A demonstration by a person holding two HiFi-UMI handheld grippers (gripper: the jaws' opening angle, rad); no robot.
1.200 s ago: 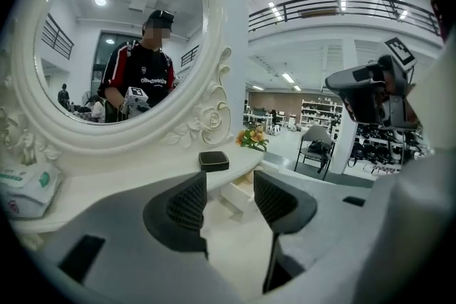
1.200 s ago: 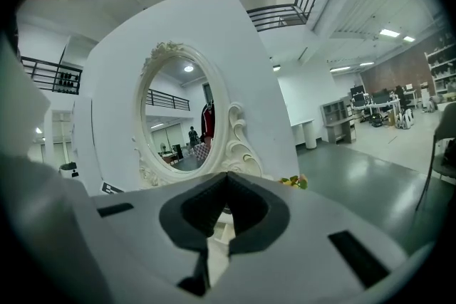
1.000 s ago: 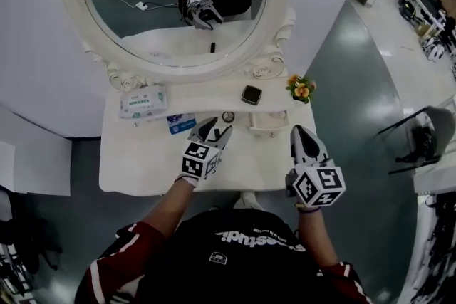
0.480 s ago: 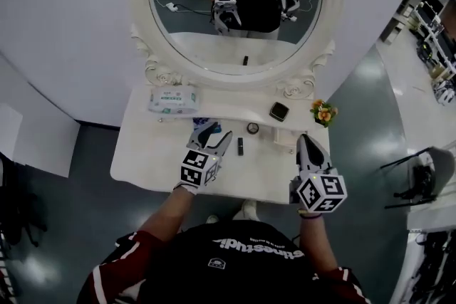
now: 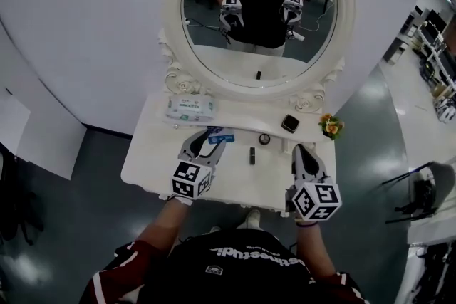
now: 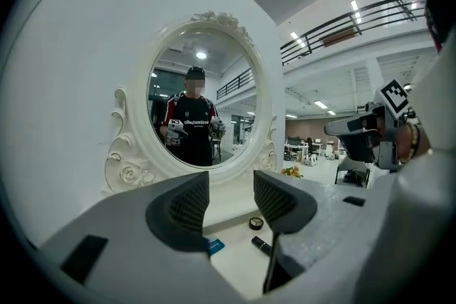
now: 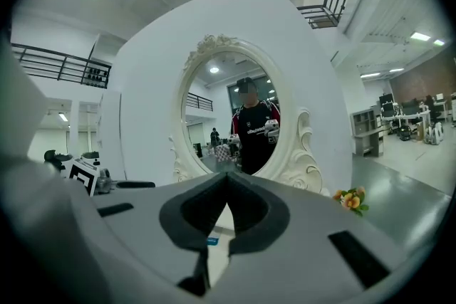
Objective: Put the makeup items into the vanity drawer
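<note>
Views: only the head view showed the white pack of wipes (image 5: 189, 107) and the black square compact (image 5: 290, 123). The right gripper view's own fingers (image 7: 249, 213) hid the makeup.
Left gripper (image 5: 204, 146): held low over the white bench (image 5: 235, 185), fingers apart with nothing between them. A blue packet (image 5: 217, 136) lay just ahead of the tips.
Right gripper (image 5: 304, 152): level alongside, fingers together, empty.
Makeup: a black lipstick tube (image 5: 251, 155) lay between the two pairs of fingers, with a small round compact (image 5: 264, 139) just beyond it.
Ahead: an oval white-framed mirror (image 5: 173, 46) stood past all the fingertips, and an orange flower sprig (image 5: 330, 126) beyond the right fingers.
</note>
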